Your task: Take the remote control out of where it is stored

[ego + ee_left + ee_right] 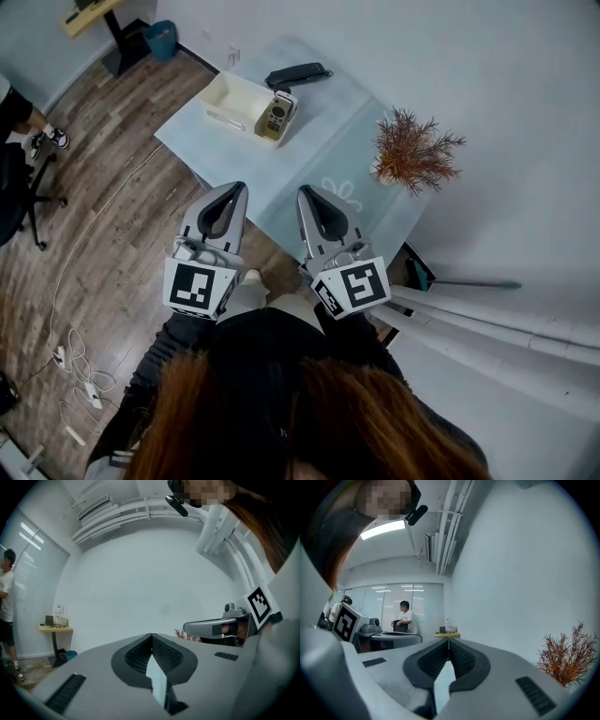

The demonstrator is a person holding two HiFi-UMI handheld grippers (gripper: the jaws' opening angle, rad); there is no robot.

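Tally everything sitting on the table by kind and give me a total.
Remote control: 1
White box: 1
Long black device: 1
Rust-coloured plant: 1
Total: 4

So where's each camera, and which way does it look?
Head view: on the head, looking down at table, remote, hair, left claw, right claw.
Left gripper view: on left claw, facing a wall; right claw shows.
Right gripper view: on right claw, facing wall and plant; left claw shows.
Shared: head and right gripper views both show the plant.
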